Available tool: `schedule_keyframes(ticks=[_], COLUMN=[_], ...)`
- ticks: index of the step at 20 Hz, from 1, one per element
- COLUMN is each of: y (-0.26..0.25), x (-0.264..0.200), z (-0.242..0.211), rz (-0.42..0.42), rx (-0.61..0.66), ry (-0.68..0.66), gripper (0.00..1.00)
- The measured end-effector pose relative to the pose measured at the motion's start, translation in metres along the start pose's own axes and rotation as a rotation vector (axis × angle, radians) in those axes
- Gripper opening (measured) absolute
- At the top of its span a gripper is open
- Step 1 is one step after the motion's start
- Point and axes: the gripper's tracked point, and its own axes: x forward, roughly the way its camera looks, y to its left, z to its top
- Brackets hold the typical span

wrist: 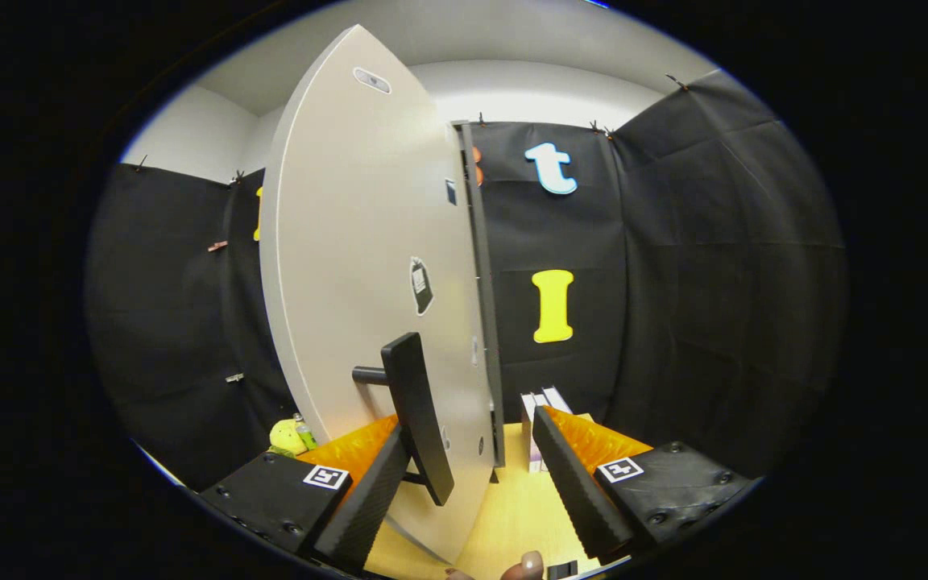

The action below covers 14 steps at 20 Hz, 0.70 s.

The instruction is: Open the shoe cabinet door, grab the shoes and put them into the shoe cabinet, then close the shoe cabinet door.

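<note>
The grey shoe cabinet door (367, 266) is swung out and stands nearly edge-on just ahead of me. Its dark edge (484, 306) runs down between my fingers. A black bar handle (418, 415) sticks out from the door's face on short posts. My gripper (470, 431) is open and straddles the door's lower edge. The left finger (371, 499) lies against the handle's lower part. The right finger (573, 483) is on the far side of the door edge, apart from it. A rounded brown thing (527, 565), possibly a shoe toe, shows right below the fingers.
A light wooden surface (512, 507) lies under the door. A white box-like object (543, 403) stands beyond the right finger. A yellow-green toy (288, 437) sits low beyond the left finger. Black cloth walls close the booth all round.
</note>
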Motion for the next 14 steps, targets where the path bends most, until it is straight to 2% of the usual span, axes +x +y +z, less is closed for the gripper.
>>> schedule_keyframes(ticks=[5,10,14], y=[0.047,0.089,0.117], x=[0.023,0.045,0.063], z=[-0.006,-0.007,-0.011], rz=[0.016,-0.003,-0.021], rx=[0.049,-0.018,-0.008], ry=[-0.004,-0.025,-0.03], gripper=[0.96,0.96,0.96])
